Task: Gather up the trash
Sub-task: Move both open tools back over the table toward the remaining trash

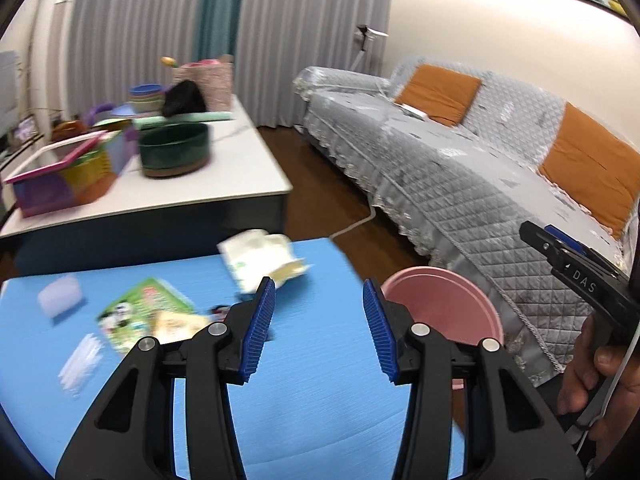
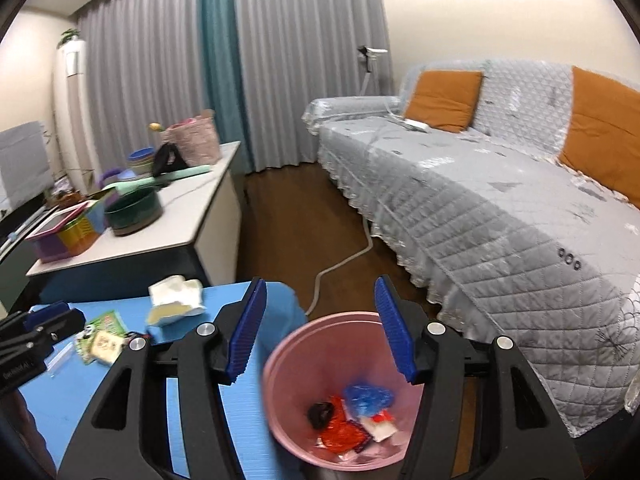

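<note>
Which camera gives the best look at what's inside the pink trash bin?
The right wrist view. It looks down into the pink trash bin, showing wrappers at the bottom, including a blue one and a red one. The left wrist view shows only the bin's rim and upper inner wall behind a finger of the left gripper, with no contents visible.

Grey curtains (image 2: 160,80), quilted sofa (image 2: 500,208), white table (image 1: 224,176), wooden floor (image 2: 288,232).

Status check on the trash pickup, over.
Left gripper and right gripper open, empty. Pink bin holds wrappers. Crumpled white packet and green packet remain on blue table. Nothing blocking.
</note>
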`<state>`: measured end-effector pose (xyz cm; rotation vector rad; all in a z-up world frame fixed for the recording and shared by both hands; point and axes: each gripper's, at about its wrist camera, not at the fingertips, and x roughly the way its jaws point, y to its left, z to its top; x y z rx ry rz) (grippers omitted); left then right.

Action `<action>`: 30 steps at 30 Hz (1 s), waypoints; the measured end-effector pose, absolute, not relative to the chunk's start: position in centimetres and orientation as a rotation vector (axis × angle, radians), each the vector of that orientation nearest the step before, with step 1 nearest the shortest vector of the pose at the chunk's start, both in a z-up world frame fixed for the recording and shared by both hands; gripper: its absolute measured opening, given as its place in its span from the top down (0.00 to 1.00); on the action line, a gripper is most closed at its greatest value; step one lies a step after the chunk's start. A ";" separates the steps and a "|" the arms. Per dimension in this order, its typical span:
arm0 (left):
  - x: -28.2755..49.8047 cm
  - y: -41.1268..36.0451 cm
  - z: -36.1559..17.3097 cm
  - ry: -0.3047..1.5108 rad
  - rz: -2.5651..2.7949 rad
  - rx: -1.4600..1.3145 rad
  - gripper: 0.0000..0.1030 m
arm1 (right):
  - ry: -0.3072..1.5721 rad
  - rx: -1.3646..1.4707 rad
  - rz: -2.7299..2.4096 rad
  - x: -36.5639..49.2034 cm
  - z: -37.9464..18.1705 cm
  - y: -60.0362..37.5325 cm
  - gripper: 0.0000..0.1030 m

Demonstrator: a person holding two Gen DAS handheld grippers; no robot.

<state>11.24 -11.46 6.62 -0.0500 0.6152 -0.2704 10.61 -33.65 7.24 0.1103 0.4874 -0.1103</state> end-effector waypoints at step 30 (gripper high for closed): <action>9.5 10.9 -0.8 0.692 0.134 -0.231 0.56 | 0.698 0.216 0.221 16.8 -0.1 -17.6 0.67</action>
